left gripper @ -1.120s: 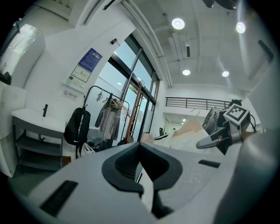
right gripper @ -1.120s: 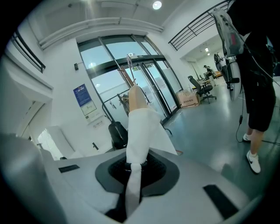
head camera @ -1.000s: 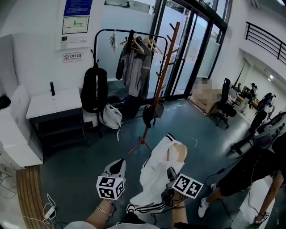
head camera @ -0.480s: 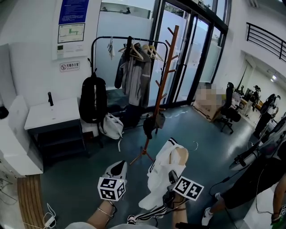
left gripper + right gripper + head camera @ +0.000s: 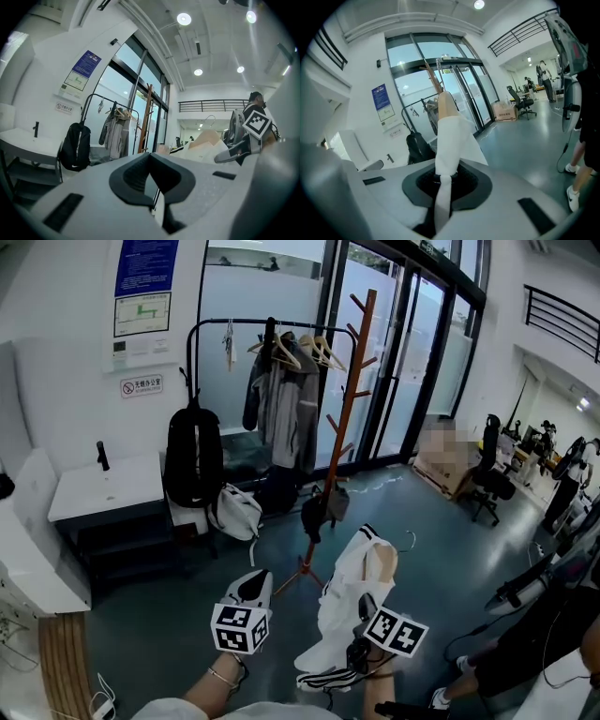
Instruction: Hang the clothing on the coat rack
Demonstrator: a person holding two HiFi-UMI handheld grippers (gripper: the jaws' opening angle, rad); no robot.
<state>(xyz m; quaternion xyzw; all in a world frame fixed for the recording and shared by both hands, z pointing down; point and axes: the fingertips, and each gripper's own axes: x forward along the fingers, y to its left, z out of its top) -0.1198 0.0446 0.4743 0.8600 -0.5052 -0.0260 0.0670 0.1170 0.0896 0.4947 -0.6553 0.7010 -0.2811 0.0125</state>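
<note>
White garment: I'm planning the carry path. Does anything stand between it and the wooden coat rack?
Nothing visible: only bare floor lies between the white garment and the wooden coat rack. A dark bag hangs low on it.

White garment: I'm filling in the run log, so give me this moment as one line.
right gripper: shut on white garment | left gripper: shut, empty | coat rack: ahead, garment not yet hung
</note>
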